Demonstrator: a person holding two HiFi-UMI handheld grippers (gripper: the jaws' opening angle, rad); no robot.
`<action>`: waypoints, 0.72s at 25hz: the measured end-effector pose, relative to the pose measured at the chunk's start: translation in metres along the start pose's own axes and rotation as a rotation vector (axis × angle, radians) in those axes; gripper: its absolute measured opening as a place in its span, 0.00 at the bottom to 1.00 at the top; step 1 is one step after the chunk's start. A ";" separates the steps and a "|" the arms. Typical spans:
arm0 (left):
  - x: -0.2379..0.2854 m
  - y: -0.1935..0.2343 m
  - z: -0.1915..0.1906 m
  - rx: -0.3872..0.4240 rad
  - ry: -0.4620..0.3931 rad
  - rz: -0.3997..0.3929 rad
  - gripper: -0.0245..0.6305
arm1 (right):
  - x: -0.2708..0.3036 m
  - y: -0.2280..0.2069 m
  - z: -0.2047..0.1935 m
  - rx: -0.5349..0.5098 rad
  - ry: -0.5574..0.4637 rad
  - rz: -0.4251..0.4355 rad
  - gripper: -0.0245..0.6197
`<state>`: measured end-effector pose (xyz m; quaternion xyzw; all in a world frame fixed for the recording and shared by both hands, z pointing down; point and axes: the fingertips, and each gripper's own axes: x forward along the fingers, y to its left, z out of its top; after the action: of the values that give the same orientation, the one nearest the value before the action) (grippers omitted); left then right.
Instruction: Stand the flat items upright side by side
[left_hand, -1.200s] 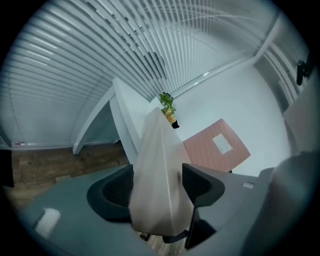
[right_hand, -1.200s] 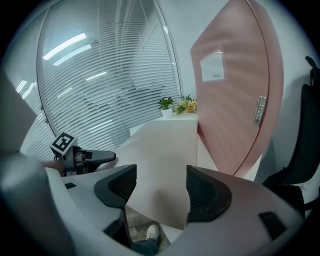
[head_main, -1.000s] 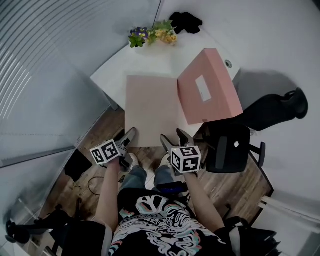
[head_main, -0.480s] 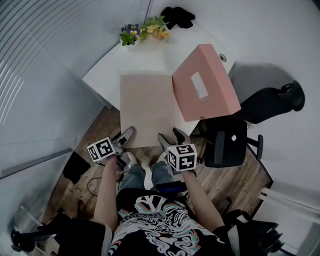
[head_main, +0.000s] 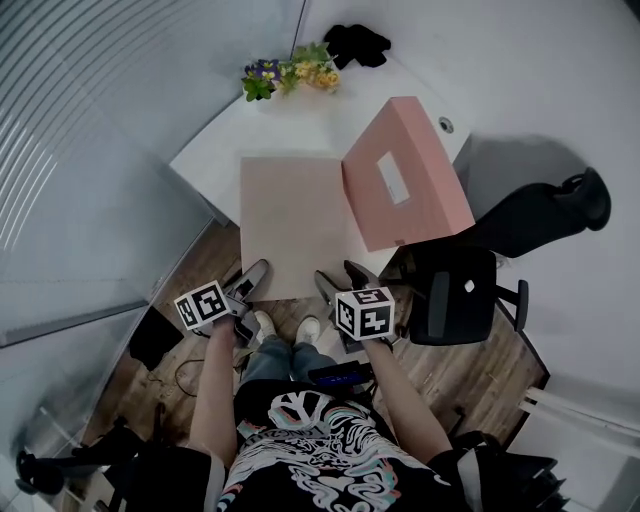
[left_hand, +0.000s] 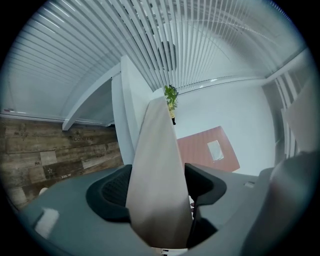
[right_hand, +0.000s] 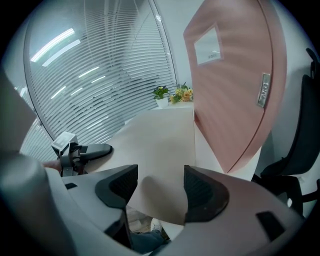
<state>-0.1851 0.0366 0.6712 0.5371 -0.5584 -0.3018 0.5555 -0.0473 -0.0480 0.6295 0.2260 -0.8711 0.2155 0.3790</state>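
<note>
Beige sheet (head_main: 290, 225) flat on the white desk (head_main: 300, 120), both near corners straddled by open jaws.
From my end, the left gripper (head_main: 250, 280) has its jaws standing apart with the sheet's near left corner running between them, and the pads do not look clamped on it. The right gripper (head_main: 342, 280) is likewise spread, with the near right corner sitting in its gap. The sheet's near edge hangs out past the desk's near edge. At the desk's right side a pink file (head_main: 405, 185) stands tilted on edge, just beside the sheet. Flowers (head_main: 290, 72) sit at the desk's far end, and a black chair (head_main: 455, 295) is off its near right corner.
</note>
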 end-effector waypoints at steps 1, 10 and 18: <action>-0.001 -0.002 0.000 0.000 -0.004 0.000 0.53 | 0.000 0.000 0.001 0.003 -0.004 0.004 0.49; -0.016 -0.016 0.004 -0.020 -0.057 -0.001 0.51 | 0.004 0.002 0.007 0.014 -0.008 0.047 0.49; -0.029 -0.034 0.013 -0.019 -0.108 -0.021 0.48 | 0.009 0.006 0.013 0.014 -0.014 0.075 0.49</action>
<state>-0.1939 0.0523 0.6281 0.5204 -0.5791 -0.3415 0.5266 -0.0636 -0.0523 0.6269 0.1971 -0.8802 0.2341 0.3629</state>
